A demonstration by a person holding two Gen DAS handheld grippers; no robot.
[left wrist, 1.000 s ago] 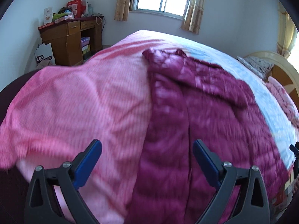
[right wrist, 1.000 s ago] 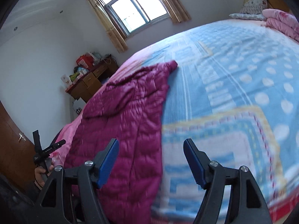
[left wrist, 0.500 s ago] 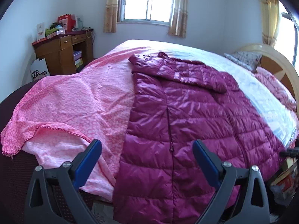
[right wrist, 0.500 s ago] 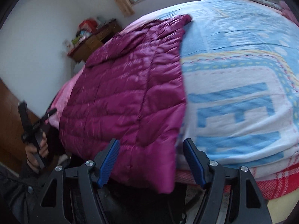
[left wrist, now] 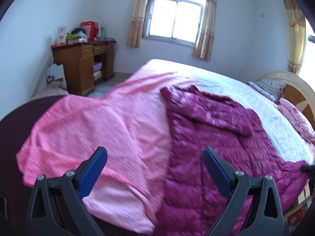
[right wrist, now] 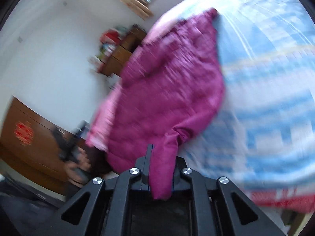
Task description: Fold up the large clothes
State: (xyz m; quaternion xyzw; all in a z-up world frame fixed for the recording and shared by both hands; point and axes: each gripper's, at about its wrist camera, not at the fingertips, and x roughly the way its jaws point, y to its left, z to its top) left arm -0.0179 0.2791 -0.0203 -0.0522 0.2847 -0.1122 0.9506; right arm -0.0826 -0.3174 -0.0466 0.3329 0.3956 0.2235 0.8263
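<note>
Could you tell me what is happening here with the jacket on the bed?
A person is starting to fold a large magenta puffer jacket that is spread on a bed, partly over a pink blanket. The right gripper has just been closing and is now clamped on a corner of the jacket at the near edge of the bed. The left gripper is open, holds nothing and hovers over the jacket's other side, where it meets the blanket.

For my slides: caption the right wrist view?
Right gripper shut on the magenta puffer jacket's corner, above the blue bedspread.
</note>
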